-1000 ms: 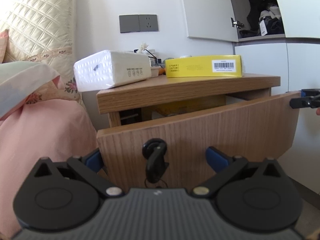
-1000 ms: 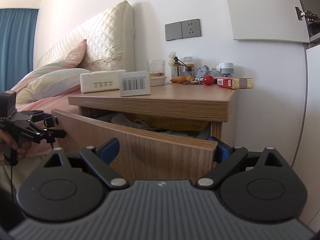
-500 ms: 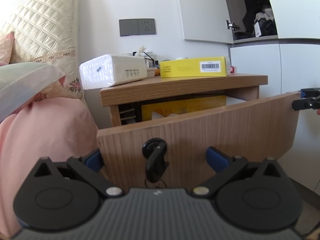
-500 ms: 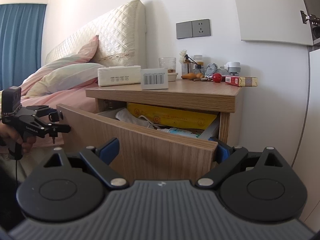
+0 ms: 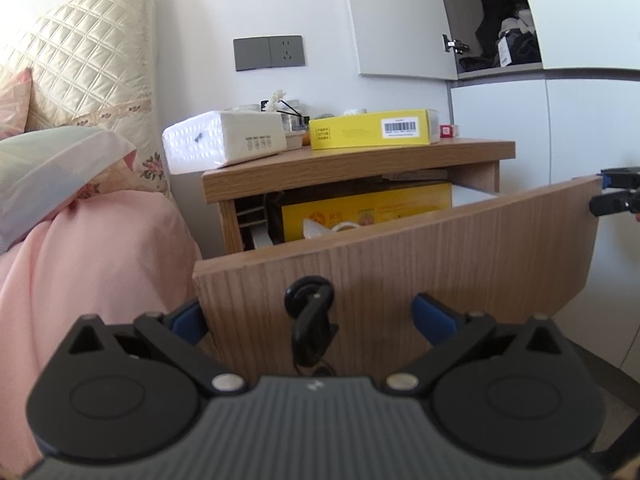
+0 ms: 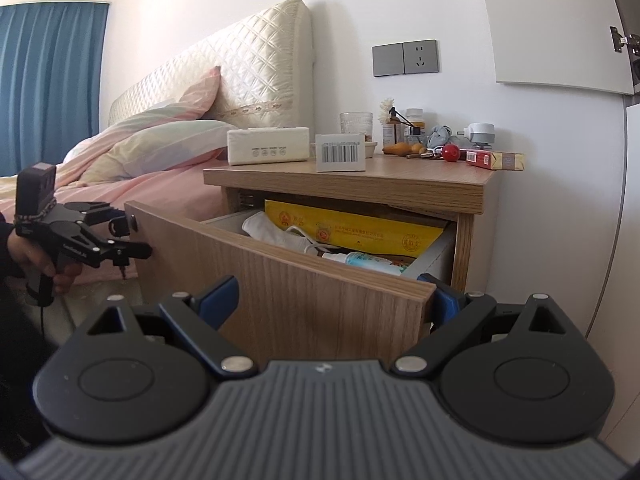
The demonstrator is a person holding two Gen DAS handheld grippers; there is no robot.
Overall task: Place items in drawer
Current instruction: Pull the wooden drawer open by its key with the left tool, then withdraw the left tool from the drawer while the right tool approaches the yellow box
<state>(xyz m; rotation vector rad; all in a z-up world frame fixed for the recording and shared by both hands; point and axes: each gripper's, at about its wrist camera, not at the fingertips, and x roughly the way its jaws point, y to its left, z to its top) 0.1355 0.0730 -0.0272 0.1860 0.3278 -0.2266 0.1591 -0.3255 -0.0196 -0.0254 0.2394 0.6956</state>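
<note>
The wooden drawer front (image 5: 420, 248) of the nightstand stands pulled out. A black key (image 5: 310, 304) hangs in its lock. My left gripper (image 5: 312, 314) is open and straddles the drawer front's left end, one blue finger on each side of that corner. My right gripper (image 6: 332, 298) is open too, with its right finger hooked past the drawer front's (image 6: 304, 288) right end. Inside the drawer lie a yellow box (image 6: 352, 232), a white cloth (image 6: 272, 232) and a small bottle (image 6: 364, 260). On top sit a white tissue pack (image 5: 224, 144) and a yellow carton (image 5: 372, 128).
The bed with pink bedding (image 5: 88, 248) presses close on the nightstand's left. A white cupboard (image 5: 560, 128) stands to its right. Jars, a glass, a red ball (image 6: 452, 153) and a red-and-yellow pack (image 6: 496, 159) crowd the back of the top. A hand (image 6: 36, 264) holds the left gripper's handle.
The drawer has slid further out together with both grippers. More of the yellow box, cloth and bottle inside now shows.
</note>
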